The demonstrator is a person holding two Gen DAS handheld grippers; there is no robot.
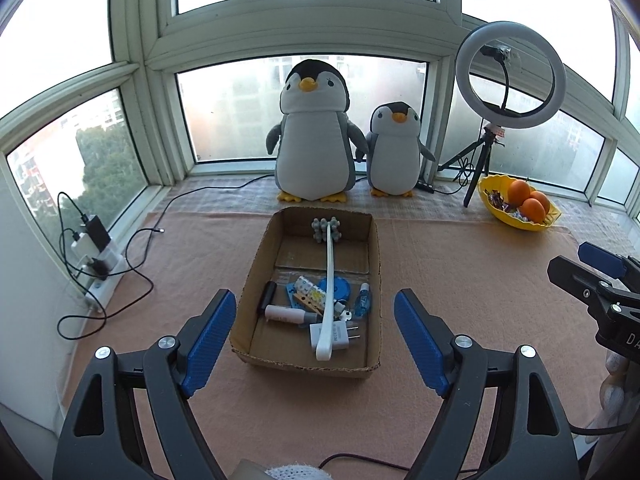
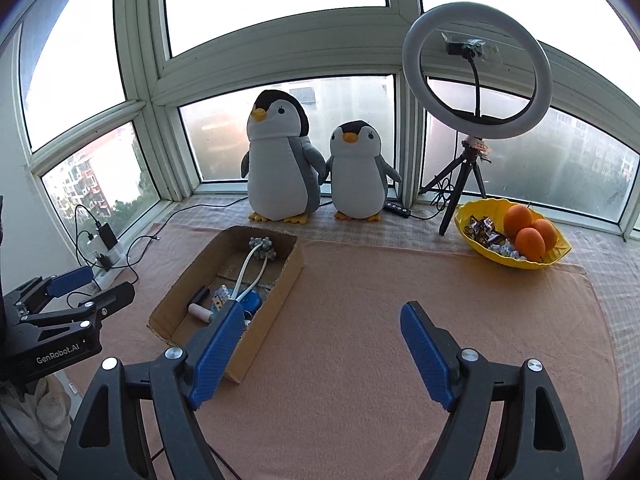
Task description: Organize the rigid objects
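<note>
Holding both tools above the pink cloth [image 1: 460,264], I see my left gripper [image 1: 314,334] spread as wide as it goes, with nothing between its blue pads [image 1: 208,336]. My right gripper [image 2: 320,354] is wide too and holds nothing; it is over bare cloth, just to the right of the cardboard box [image 2: 280,292]. In the left view that box [image 1: 374,280] sits right in front of me on the cloth. All the hard things I can see are lying inside it. Near my end there is a white plug [image 1: 340,334], a small white and pink tube [image 1: 286,314], a black bar [image 1: 267,296], a blue round thing [image 1: 340,290], a little blue bottle [image 1: 363,300] and a dotted roll [image 1: 309,290]. I cannot tell what some of these small things are. A long white massage stick [image 1: 330,280] lies over them, with its bumpy grey head [image 1: 326,230] at the far end of the box. I see no loose thing left on the cloth, so I think the sorting is almost done or done. Next I would look around for anything I missed, and only then close my pads on it gently. Farther back two toy penguins [image 1: 316,136] stand by the window [image 1: 232,112]. A ring light [image 1: 511,74] stands to the right on its little legs, and a yellow bowl [image 1: 490,196] with oranges [image 1: 519,191] and sweets sits beside it. Those are not mine to move, I think.
</note>
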